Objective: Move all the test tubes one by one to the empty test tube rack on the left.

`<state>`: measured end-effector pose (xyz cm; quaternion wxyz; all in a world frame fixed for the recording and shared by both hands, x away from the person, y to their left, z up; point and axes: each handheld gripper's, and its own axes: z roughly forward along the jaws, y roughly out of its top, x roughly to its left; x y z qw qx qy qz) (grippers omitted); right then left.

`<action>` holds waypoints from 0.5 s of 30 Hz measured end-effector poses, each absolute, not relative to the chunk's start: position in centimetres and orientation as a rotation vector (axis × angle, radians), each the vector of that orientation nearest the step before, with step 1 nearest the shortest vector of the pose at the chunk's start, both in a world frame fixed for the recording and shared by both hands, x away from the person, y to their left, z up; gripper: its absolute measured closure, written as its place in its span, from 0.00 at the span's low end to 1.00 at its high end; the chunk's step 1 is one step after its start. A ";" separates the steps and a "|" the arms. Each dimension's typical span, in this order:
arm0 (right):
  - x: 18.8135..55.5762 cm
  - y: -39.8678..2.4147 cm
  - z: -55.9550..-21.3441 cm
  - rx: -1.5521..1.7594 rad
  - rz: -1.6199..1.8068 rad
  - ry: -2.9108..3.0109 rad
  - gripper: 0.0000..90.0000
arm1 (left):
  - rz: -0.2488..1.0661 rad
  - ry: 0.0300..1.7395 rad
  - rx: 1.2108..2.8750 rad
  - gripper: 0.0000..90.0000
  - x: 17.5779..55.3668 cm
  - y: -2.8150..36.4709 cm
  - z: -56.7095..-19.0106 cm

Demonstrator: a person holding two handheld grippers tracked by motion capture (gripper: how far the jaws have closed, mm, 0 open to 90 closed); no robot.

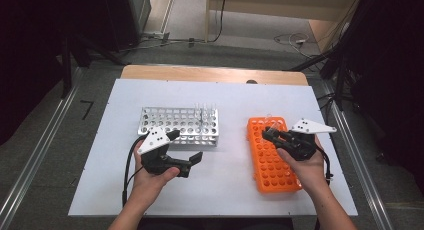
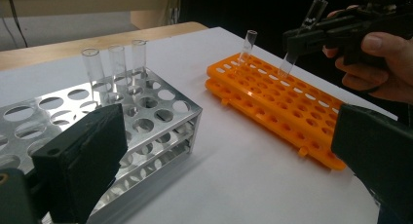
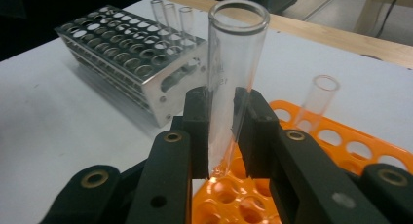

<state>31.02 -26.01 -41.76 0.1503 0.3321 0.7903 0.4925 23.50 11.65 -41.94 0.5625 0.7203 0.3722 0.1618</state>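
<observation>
A clear glass test tube (image 3: 229,83) is held between the closed jaws of the right gripper (image 3: 221,131), above the far end of the flat orange plastic rack (image 1: 272,165). Its long axis stands close to upright with a slight tilt, open mouth up and rounded bottom towards the rack's holes. A second clear tube (image 3: 316,102) stands in the orange rack just beside it. Across a bare strip of the white tabletop (image 1: 225,190), well apart, lies a silver perforated metal rack (image 2: 146,117), in whose far corner three clear tubes (image 2: 117,68) stand upright. The left gripper (image 1: 185,147) is held with jaws wide apart and empty, just in front of the metal rack.
</observation>
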 end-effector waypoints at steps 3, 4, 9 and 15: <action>30.5 -25.2 -41.7 0.927 1.420 2.292 0.82 | 0.378 0.863 1.704 0.00 23.4 11.3 -41.8; 30.3 -24.9 -41.6 0.921 1.423 2.300 0.82 | 0.378 0.858 1.705 0.00 23.4 11.2 -41.7; 29.4 -23.4 -41.6 0.867 1.437 2.340 0.82 | 0.377 0.840 1.706 0.00 23.3 10.8 -41.3; 28.3 -21.4 -41.6 0.799 1.442 2.395 0.82 | 0.363 0.818 1.708 0.00 23.0 10.2 -40.9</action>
